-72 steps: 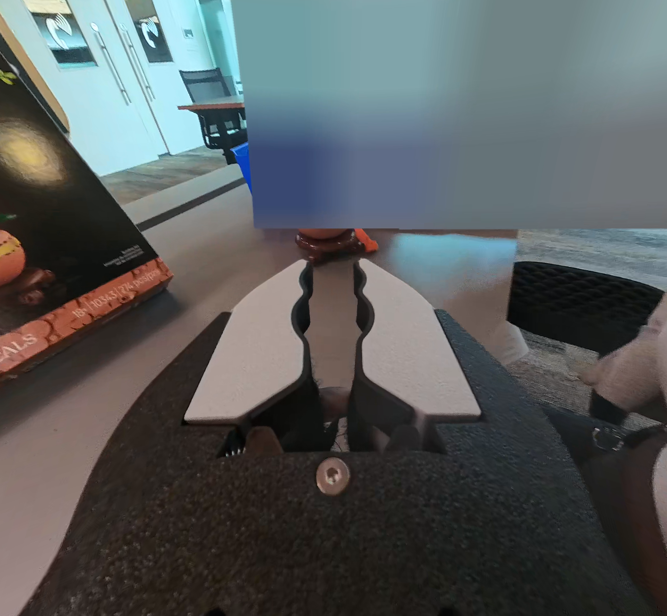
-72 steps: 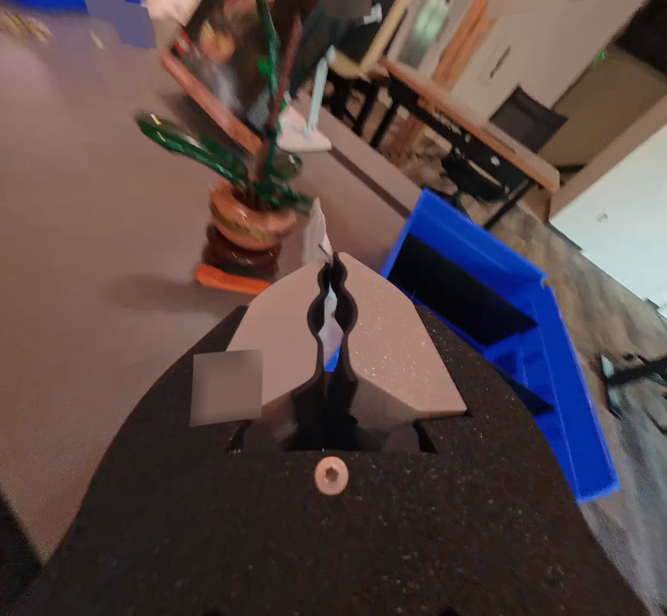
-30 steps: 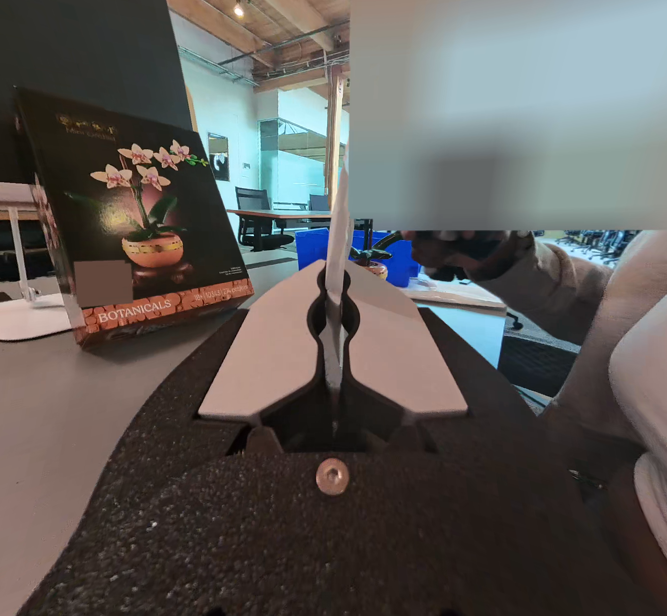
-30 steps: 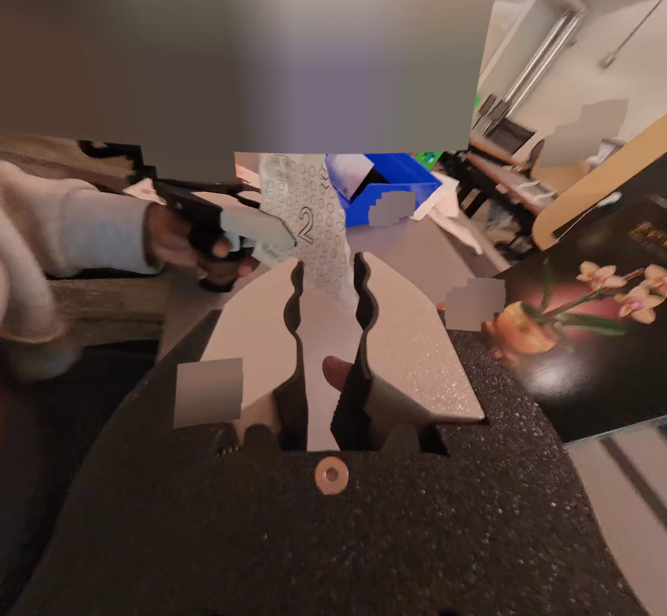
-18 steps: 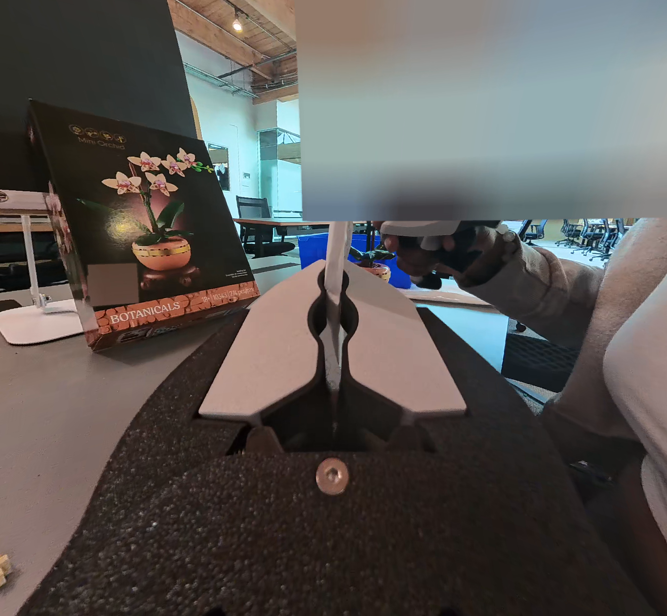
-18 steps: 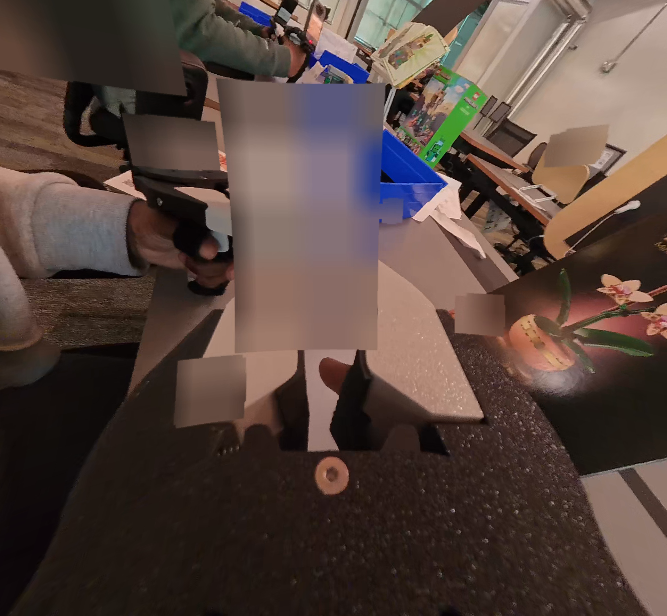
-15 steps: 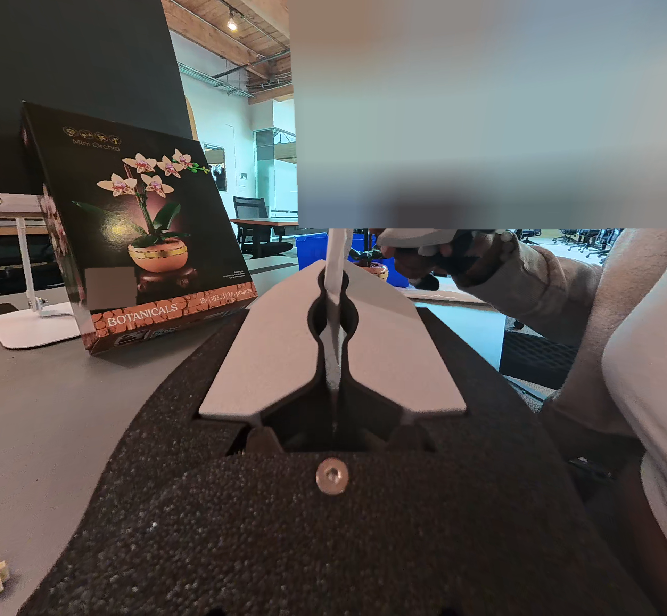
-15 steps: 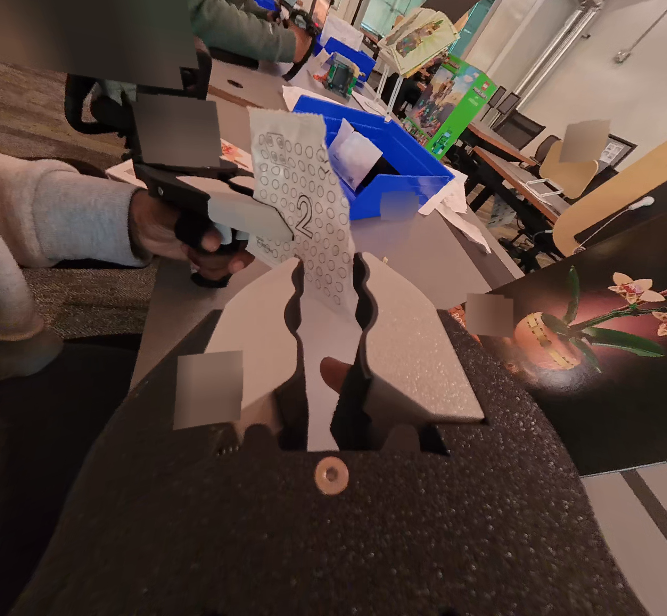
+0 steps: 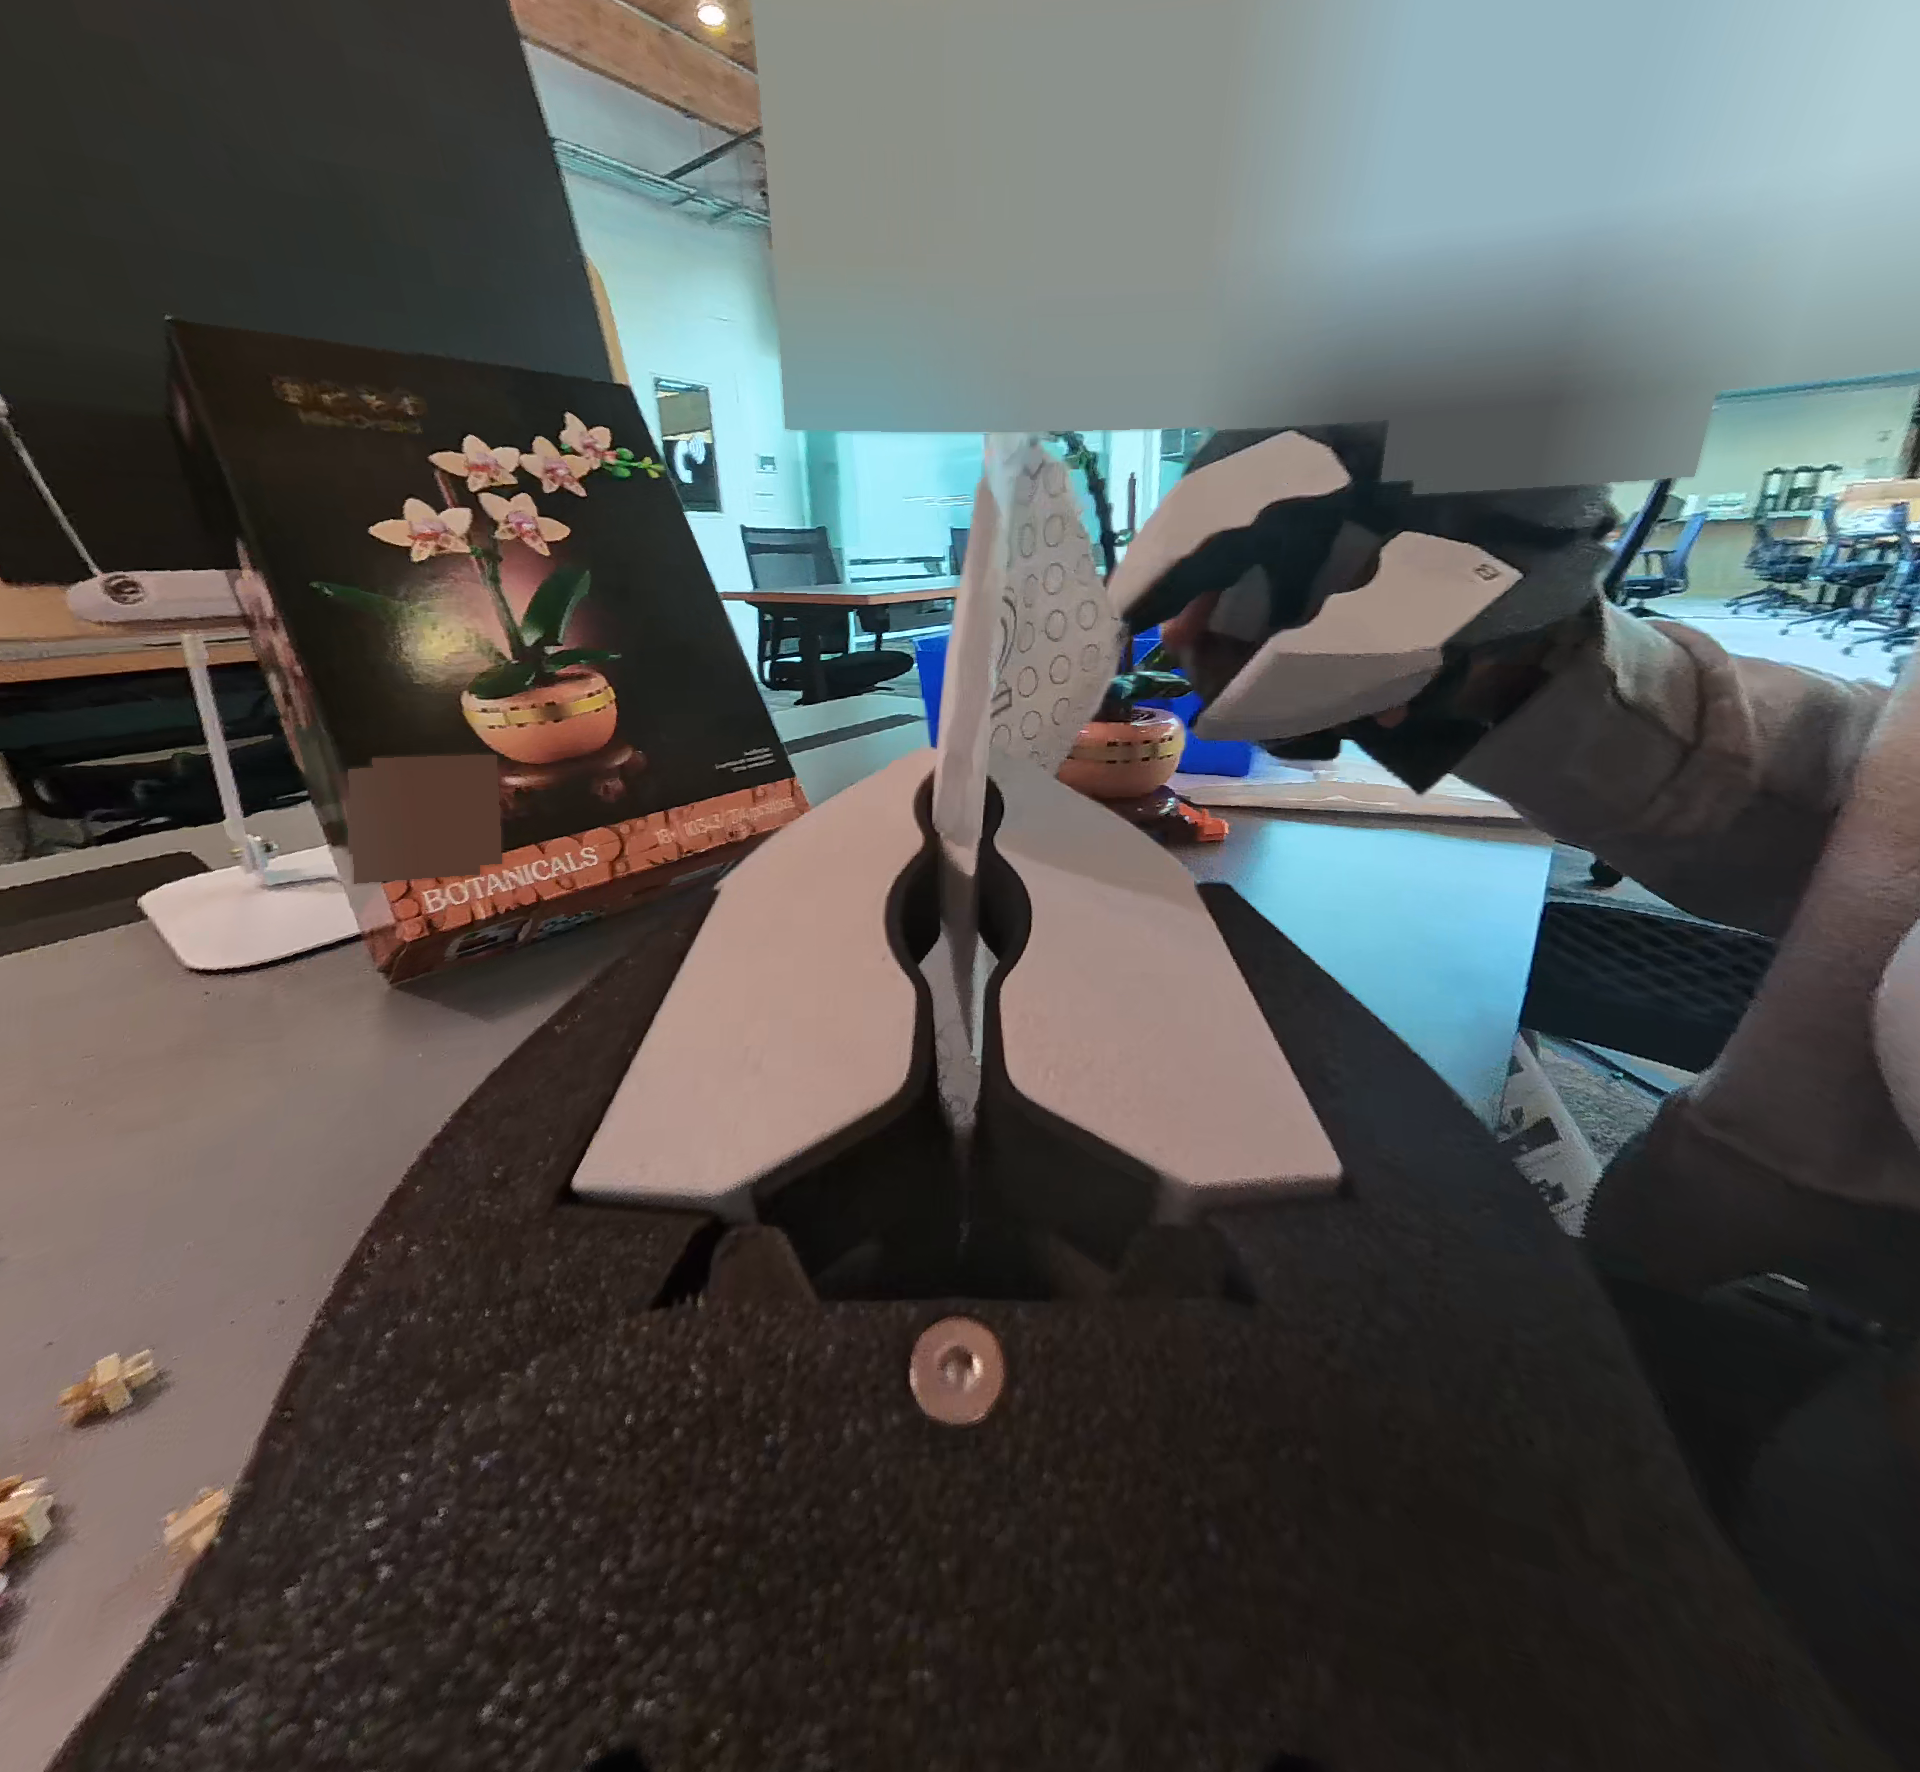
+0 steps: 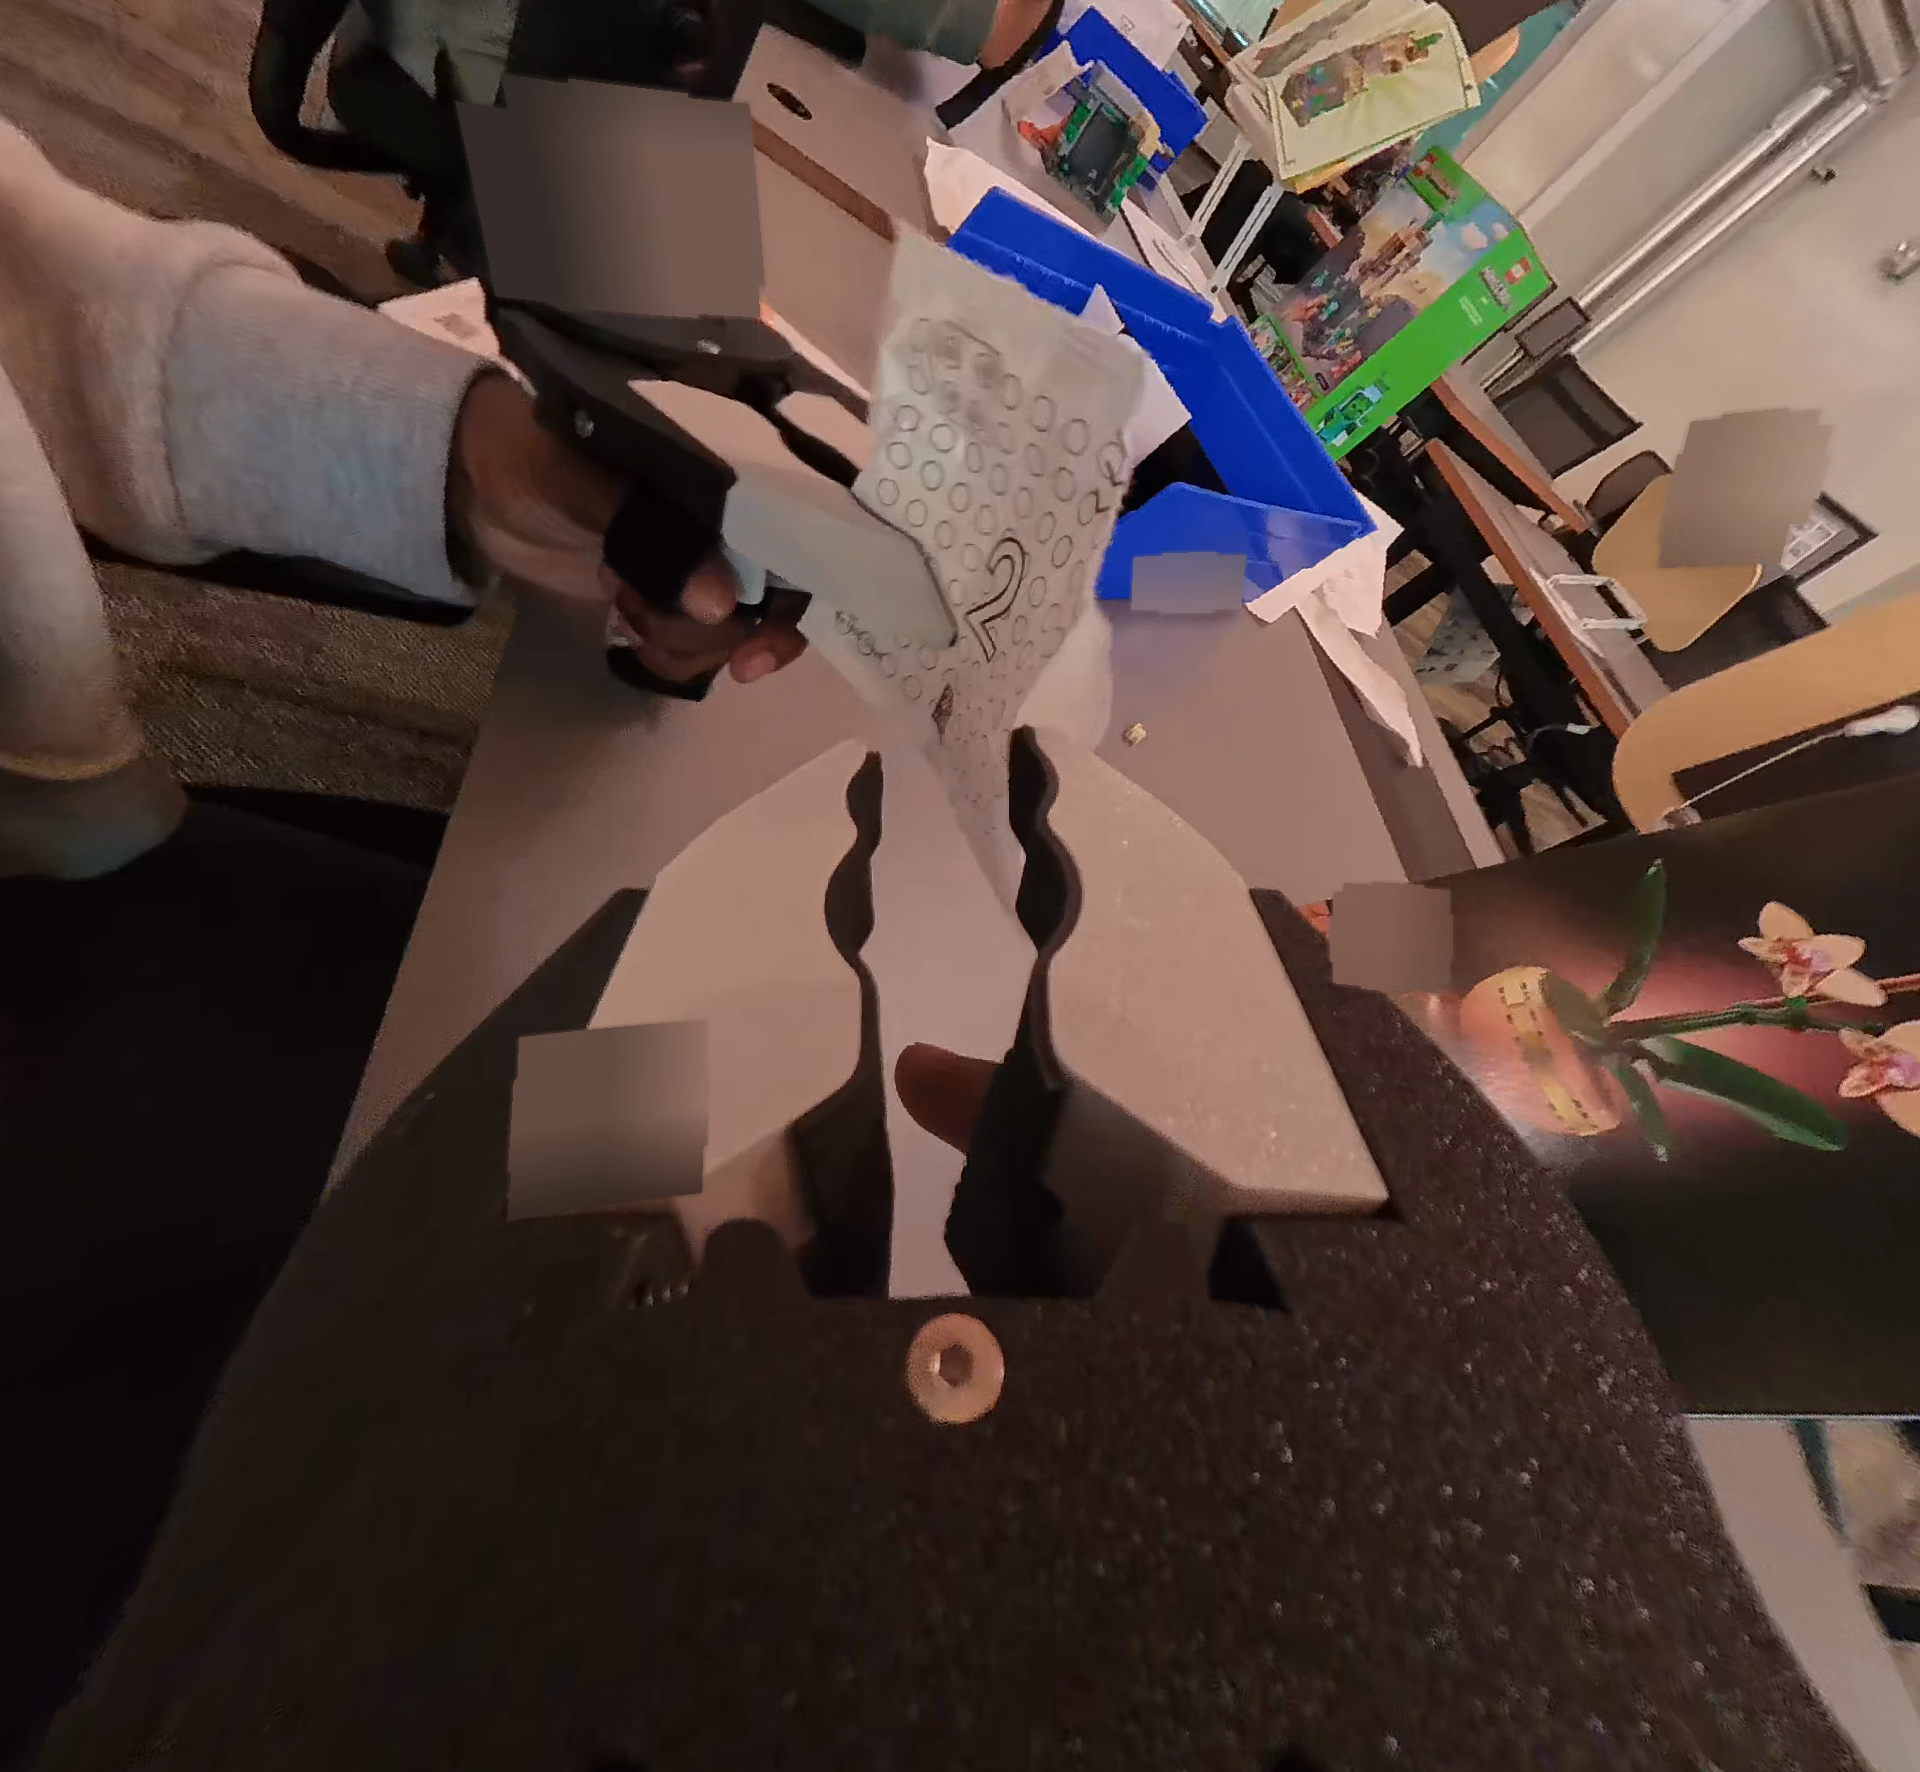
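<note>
While a dark flower-printed box [image 9: 468, 621] stands at the grey surface's [image 9: 208, 1099] far edge, the left tongs [image 9: 961, 849] are clamped on a white circle-printed bag [image 9: 1023, 621]. Beside it, the right tongs [image 10: 948, 766] gape apart, empty, just short of the bag.

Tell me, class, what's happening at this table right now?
A person holds a gripper in each hand. The left gripper is shut on a paper bag printed with small circles, holding it upright above the grey table. The right gripper is open, its fingertips close beside the bag's lower corner without pinching it. A dark box picturing an orchid stands propped on the table, with a blue bin further back and a few small tan pieces scattered near the edge.
</note>
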### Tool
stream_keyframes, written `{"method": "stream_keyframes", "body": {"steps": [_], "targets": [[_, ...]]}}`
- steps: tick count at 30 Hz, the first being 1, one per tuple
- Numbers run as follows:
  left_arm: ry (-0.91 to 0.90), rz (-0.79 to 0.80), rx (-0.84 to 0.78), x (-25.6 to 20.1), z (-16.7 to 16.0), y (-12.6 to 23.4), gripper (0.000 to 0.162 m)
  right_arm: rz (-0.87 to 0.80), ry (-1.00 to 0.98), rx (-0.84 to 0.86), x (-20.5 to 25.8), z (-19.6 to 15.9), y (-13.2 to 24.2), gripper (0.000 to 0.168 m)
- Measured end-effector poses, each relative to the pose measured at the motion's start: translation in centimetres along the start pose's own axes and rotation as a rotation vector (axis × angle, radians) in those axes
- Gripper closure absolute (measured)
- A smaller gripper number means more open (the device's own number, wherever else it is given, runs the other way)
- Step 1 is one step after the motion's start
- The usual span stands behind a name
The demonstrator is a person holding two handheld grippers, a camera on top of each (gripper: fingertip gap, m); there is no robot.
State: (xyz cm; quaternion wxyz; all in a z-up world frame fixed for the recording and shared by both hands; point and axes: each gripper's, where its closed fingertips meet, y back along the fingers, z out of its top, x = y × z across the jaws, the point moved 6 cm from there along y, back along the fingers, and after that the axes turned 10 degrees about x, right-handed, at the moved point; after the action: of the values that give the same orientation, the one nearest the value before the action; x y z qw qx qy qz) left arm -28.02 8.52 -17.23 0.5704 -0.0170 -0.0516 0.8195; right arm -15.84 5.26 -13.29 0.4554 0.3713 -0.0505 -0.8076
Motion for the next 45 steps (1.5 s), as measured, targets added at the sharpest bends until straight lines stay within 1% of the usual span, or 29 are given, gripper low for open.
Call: {"method": "stream_keyframes", "body": {"steps": [3,5,8,9,13,14,15,16,17,18,19,20,22,23,25,26,27,29,30,32,34,35,36,37,38,40,41,43,45], "targets": [[-0.011,0.006,0.002,0.0,0.1,0.1,0.162,0.0,0.068,0.01,0.6,0.1,0.1,0.146],[-0.021,-0.008,-0.004,-0.3,0.1,0.1,0.162,-0.001,0.056,0.022,0.6,0.1,-0.1,0.146],[-0.031,-0.04,-0.009,-0.6,0.0,0.1,0.162,0.019,0.017,-0.002,0.4,0.1,0.0,0.145],[-0.047,-0.066,-0.007,-0.9,0.0,0.1,0.162,0.052,-0.004,-0.011,0.5,0.2,0.0,0.145],[-0.134,-0.14,0.021,-2.4,0.0,-0.3,0.16,0.301,-0.093,0.026,1.8,0.4,-0.8,0.139],[-0.15,-0.149,0.034,-2.7,-0.1,-0.4,0.158,0.333,-0.099,0.04,2.1,0.4,-1.1,0.137],[-0.163,-0.147,0.044,-2.8,-0.2,-0.5,0.155,0.331,-0.096,0.064,2.1,0.4,-1.5,0.139],[-0.176,-0.135,0.057,-2.8,-0.3,-0.5,0.153,0.301,-0.075,0.092,1.8,0.4,-1.8,0.144],[-0.185,-0.119,0.076,-2.7,-0.4,-0.5,0.154,0.26,-0.036,0.116,1.5,0.4,-2.0,0.16],[-0.191,-0.1,0.098,-2.6,-0.5,-0.5,0.152,0.246,0.016,0.14,1.3,0.4,-2.1,0.163],[-0.194,-0.077,0.133,-2.3,-0.5,-0.5,0.146,0.233,0.079,0.171,1.2,0.4,-2.2,0.166],[-0.2,-0.051,0.189,-2.0,-0.7,-0.5,0.14,0.23,0.158,0.185,1.1,0.5,-2.1,0.168],[-0.238,-0.001,0.326,-1.5,-1.3,-0.4,0.135,0.205,0.348,0.224,1.0,0.6,-2.0,0.168],[-0.266,0.017,0.389,-1.3,-1.6,-0.3,0.136,0.184,0.443,0.258,0.9,0.7,-2.1,0.168],[-0.324,0.039,0.474,-1.3,-1.9,-0.1,0.156,0.144,0.594,0.346,0.7,0.6,-2.5,0.168],[-0.339,0.042,0.485,-1.4,-1.9,-0.1,0.158,0.132,0.65,0.37,0.7,0.7,-2.7,0.168],[-0.343,0.054,0.489,-1.4,-1.9,-0.1,0.158,0.16,0.674,0.375,1.0,0.8,-2.9,0.167],[-0.359,0.047,0.503,-1.4,-2.4,0.0,0.16,0.302,0.616,0.377,2.0,0.7,-3.4,0.162],[-0.366,0.047,0.503,-1.3,-2.6,0.2,0.16,0.36,0.546,0.383,2.3,0.5,-3.7,0.156],[-0.377,0.055,0.513,-1.3,-3.1,0.4,0.159,0.49,0.35,0.388,2.5,0.5,-4.2,0.14],[-0.453,0.093,0.533,-1.1,-3.3,0.5,0.158,0.642,0.114,0.392,2.4,0.7,-4.4,0.115],[-0.49,0.118,0.54,-1.1,-3.3,0.5,0.157,0.695,0.038,0.383,2.4,0.9,-4.4,0.108],[-0.498,0.12,0.543,-1.1,-3.3,0.5,0.158,0.716,0.011,0.367,2.3,0.9,-4.3,0.108],[-0.471,0.104,0.544,-1.2,-3.4,0.5,0.158,0.706,0.033,0.354,2.2,0.7,-4.2,0.113],[-0.421,0.081,0.55,-1.1,-3.4,0.5,0.159,0.681,0.096,0.342,2.3,0.6,-4.2,0.115],[-0.272,-0.009,0.56,-1.2,-3.6,0.5,0.16,0.625,0.275,0.287,2.6,0.7,-3.7,0.116],[-0.211,-0.028,0.548,-1.0,-3.5,0.6,0.159,0.584,0.339,0.24,2.6,1.1,-3.5,0.117],[-0.154,-0.03,0.489,-0.5,-3.0,0.9,0.162,0.515,0.347,0.136,1.9,2.3,-3.2,0.121],[-0.123,-0.037,0.401,-0.2,-2.3,1.4,0.162,0.5,0.269,0.067,0.8,3.4,-2.9,0.122]]}}
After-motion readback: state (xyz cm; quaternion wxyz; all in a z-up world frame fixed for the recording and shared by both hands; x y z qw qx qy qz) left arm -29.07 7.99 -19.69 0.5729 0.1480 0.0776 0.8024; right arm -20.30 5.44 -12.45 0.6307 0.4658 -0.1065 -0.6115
